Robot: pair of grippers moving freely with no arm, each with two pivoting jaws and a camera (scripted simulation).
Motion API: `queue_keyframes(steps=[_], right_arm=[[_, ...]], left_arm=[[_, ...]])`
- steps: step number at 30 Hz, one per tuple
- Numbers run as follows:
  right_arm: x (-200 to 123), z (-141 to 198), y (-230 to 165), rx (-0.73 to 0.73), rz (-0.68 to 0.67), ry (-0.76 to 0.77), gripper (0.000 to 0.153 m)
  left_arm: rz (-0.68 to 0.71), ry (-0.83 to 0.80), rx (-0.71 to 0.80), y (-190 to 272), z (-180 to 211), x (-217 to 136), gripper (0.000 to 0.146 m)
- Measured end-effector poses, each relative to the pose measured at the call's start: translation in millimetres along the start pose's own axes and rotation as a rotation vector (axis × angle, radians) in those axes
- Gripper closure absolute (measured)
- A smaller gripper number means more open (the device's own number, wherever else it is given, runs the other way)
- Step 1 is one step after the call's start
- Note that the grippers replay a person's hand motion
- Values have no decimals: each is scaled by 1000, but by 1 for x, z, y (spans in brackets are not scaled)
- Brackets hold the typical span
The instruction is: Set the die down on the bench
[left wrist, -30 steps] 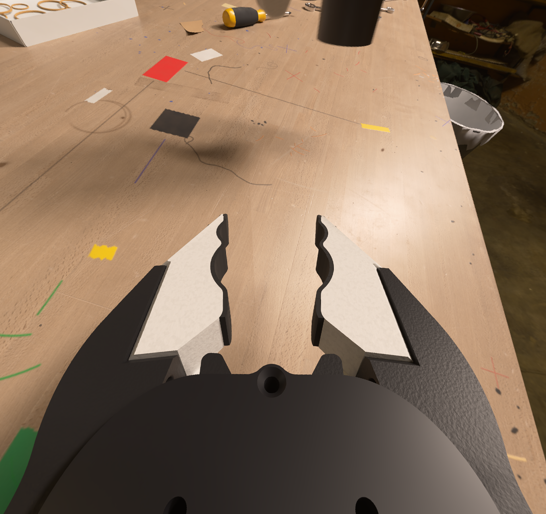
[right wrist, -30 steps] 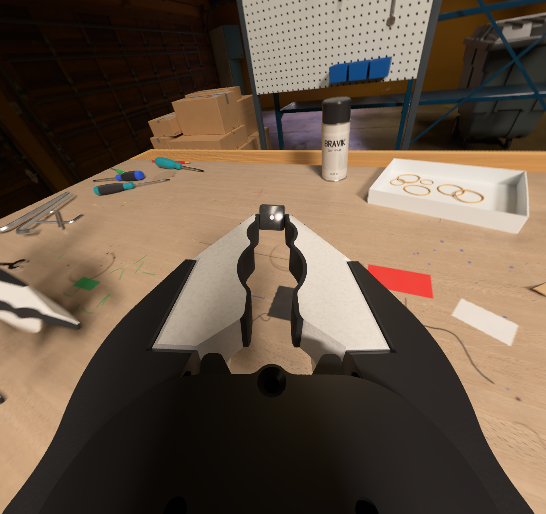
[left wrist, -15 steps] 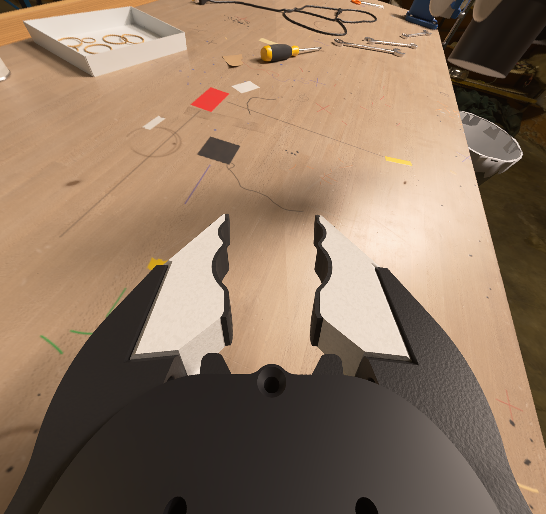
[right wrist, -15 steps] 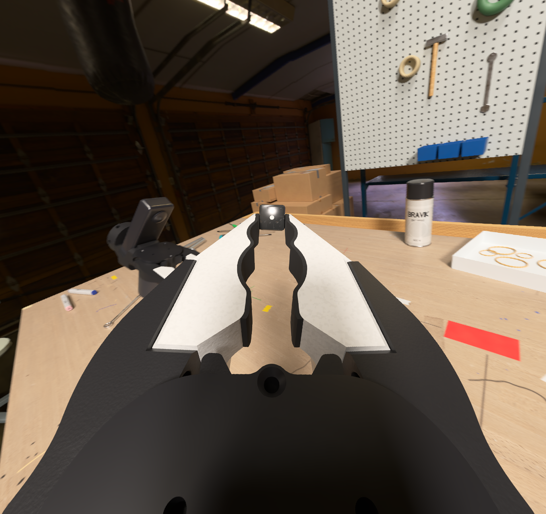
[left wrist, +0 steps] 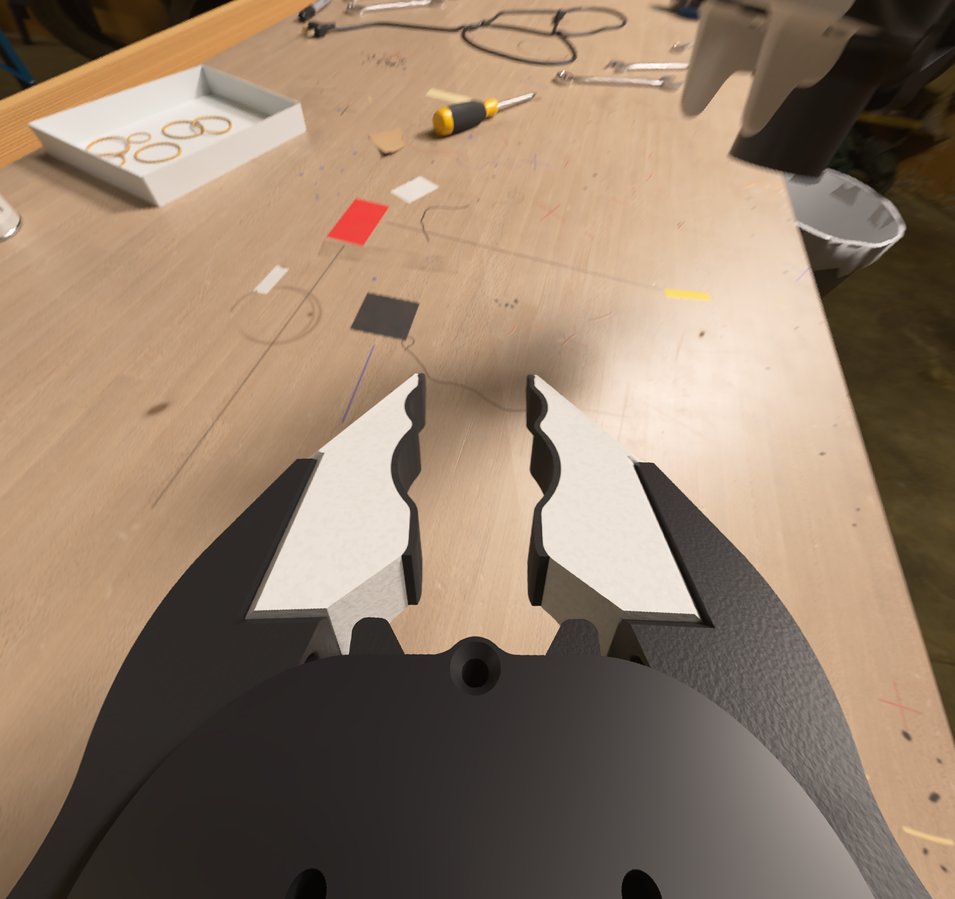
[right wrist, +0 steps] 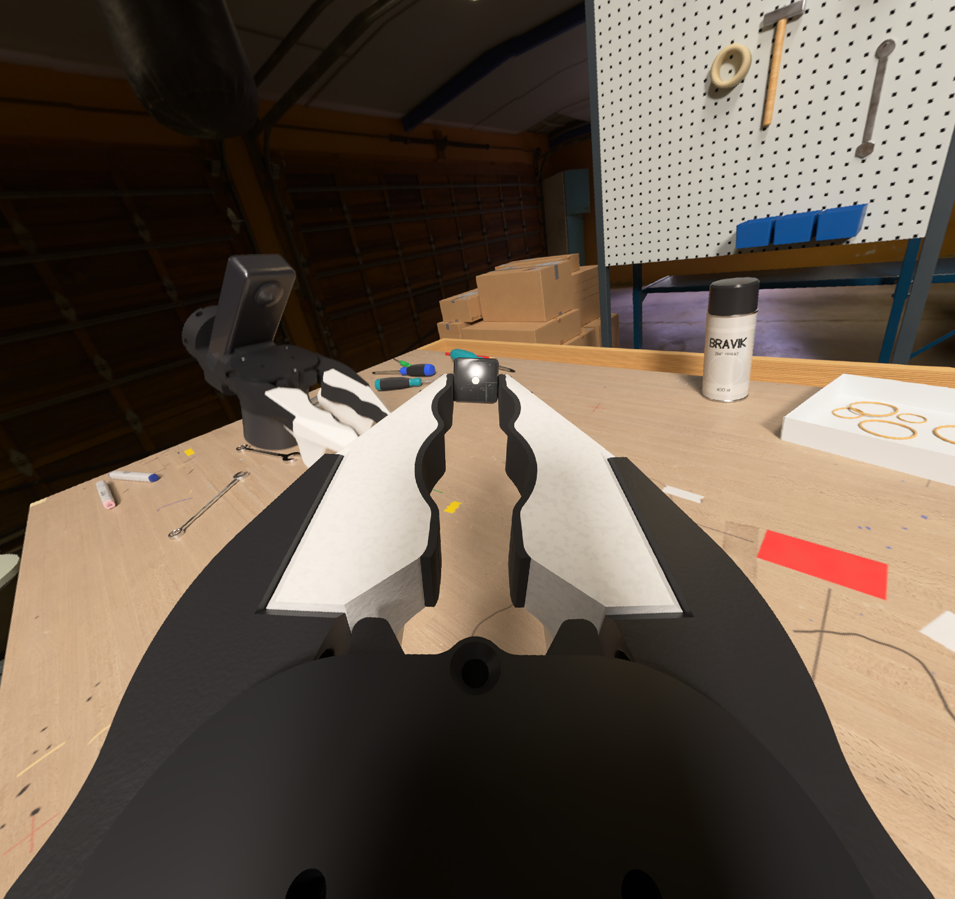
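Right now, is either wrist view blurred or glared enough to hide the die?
Right wrist view: sharp; a bright glint sits on the die pinched at the right gripper fingertips, its outline clear. Left wrist view: bench slightly smeared, right gripper blurred top right; no die visible.

Table (left wrist: 646, 460): pale wood, matt, fine straight grain, scuffed with pen marks.
Left claw (left wrist: 475, 388): matt black plastic body, pebbled on its outer flank; fingers (left wrist: 351, 512) faced in white, faintly mottled material.
Die (right wrist: 475, 381): glossy black, bright highlight.
Tray (left wrist: 232, 150): smooth white, matt.
Spanner (right wrist: 206, 504): bright bare metal, left of right claw (right wrist: 475, 383).
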State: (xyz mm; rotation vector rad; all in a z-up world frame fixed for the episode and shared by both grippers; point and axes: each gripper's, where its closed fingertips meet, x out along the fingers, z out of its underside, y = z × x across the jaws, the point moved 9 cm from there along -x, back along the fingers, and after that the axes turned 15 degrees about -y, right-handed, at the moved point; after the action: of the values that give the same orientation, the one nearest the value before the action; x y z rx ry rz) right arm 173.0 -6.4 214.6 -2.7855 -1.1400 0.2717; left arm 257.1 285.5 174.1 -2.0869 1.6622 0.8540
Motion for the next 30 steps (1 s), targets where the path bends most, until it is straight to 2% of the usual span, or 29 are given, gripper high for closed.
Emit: queue_keyframes(steps=[7,14,19,25,30], right_arm=[[22,0,7,7,-47,-40,136],[57,5,8,30,-102,-91,136],[76,2,-6,24,-134,-81,136],[78,-3,-17,1,-141,-79,136],[77,-3,-17,-2,-136,-105,136]], left_arm=[[147,139,-17,-16,-36,-20,146],[344,251,25,-27,-91,-35,146],[423,212,144,-12,-128,-20,146],[516,179,146,-1,-132,4,146],[534,190,140,-1,-127,9,146]])
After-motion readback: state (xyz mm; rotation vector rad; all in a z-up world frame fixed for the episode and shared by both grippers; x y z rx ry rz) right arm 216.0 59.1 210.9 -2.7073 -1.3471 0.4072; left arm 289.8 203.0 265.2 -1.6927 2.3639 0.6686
